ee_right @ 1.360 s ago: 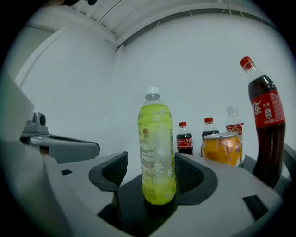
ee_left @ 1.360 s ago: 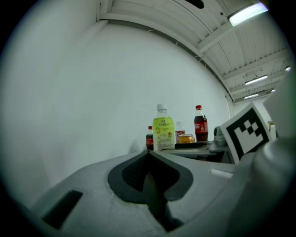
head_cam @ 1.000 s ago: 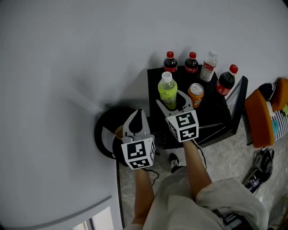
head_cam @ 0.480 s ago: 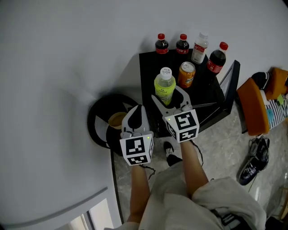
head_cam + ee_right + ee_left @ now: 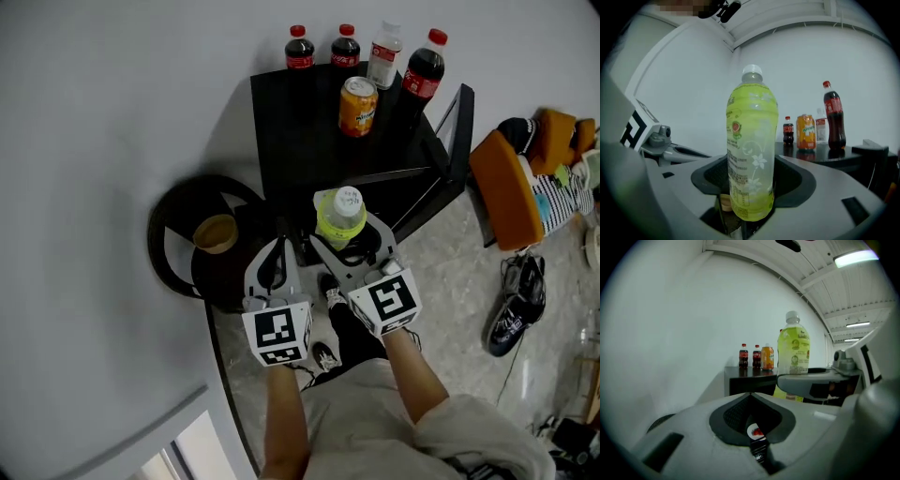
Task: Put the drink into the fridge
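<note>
Holding green-yellow drink bottle (image 5: 751,140) upright, gripped low on body, in right gripper (image 5: 349,234); jaws wide, pressed on its sides. Upright carry likely keeps load steady. Bottle lifted clear of black side table (image 5: 291,141), just before its near edge. Left gripper (image 5: 277,251): jaws together, empty, probably free for fridge door. Orange can (image 5: 358,105), cola bottles (image 5: 299,47) stand on table. Fridge in no view; label print unreadable.

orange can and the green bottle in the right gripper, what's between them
Only bare black table between orange can and green bottle, in the head view.
</note>
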